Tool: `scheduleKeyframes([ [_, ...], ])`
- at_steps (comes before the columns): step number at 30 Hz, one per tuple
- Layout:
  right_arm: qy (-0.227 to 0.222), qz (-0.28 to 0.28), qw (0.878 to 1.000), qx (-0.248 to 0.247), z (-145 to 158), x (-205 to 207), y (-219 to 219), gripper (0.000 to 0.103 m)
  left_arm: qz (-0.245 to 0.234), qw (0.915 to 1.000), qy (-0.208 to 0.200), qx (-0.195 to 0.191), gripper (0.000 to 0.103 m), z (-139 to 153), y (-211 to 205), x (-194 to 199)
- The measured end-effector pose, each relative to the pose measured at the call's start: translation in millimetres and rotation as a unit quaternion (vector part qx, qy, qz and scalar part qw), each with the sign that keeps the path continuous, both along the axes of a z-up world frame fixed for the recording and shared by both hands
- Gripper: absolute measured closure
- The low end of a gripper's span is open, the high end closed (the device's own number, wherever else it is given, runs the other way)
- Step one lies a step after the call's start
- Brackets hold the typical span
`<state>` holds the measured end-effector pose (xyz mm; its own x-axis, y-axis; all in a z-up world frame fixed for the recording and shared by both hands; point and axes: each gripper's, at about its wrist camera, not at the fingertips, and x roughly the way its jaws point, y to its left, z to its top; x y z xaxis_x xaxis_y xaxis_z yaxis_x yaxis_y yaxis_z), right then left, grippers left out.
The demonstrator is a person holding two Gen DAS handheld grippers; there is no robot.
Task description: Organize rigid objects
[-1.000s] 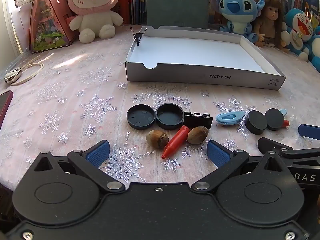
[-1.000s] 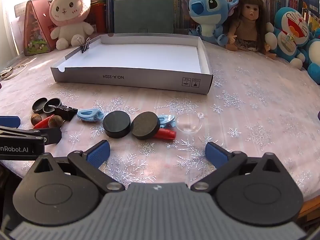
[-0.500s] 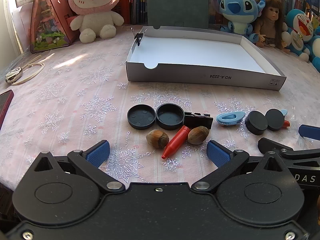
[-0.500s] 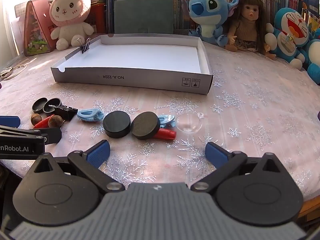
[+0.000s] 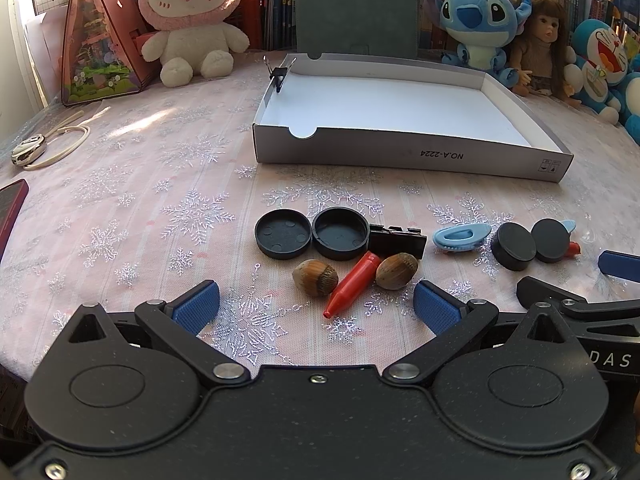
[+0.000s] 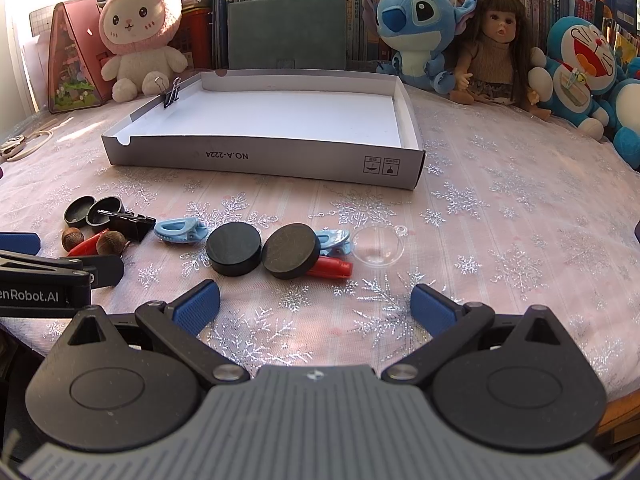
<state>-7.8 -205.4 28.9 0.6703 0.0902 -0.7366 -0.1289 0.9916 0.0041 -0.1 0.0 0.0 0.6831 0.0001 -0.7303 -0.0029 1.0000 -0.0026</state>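
Observation:
A shallow white cardboard box (image 5: 404, 154) (image 6: 260, 160) lies on the pink snowflake tablecloth with a black binder clip (image 5: 279, 74) on its left rim. In front of it small items lie in a row: two black caps (image 5: 283, 233), a black clip (image 5: 396, 240), two hazelnuts (image 5: 315, 277), a red crayon tip (image 5: 352, 283), blue clips (image 6: 180, 230), two black discs (image 6: 233, 249), a red piece (image 6: 332, 268) and a clear dome (image 6: 376, 246). My left gripper (image 5: 316, 306) stands open just short of the nuts. Near the discs, my right gripper (image 6: 314, 304) is open and holds nothing.
Plush toys (image 6: 138, 28), a doll (image 6: 496, 44) and a triangular pink case (image 5: 100, 36) line the table's far edge before bookshelves. A cord with a metal piece (image 5: 48, 146) and a red phone (image 5: 12, 204) lie at the left.

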Motion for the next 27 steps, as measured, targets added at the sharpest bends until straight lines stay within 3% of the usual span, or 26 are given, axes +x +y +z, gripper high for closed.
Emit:
scheduleKeyframes([
  [27, -0.006, -0.003, 1.0, 0.001, -0.4, -2.0, -0.2, 0.0, -0.005, 1.0, -0.007, 0.001, 0.0, 0.7, 3.1, -1.1],
])
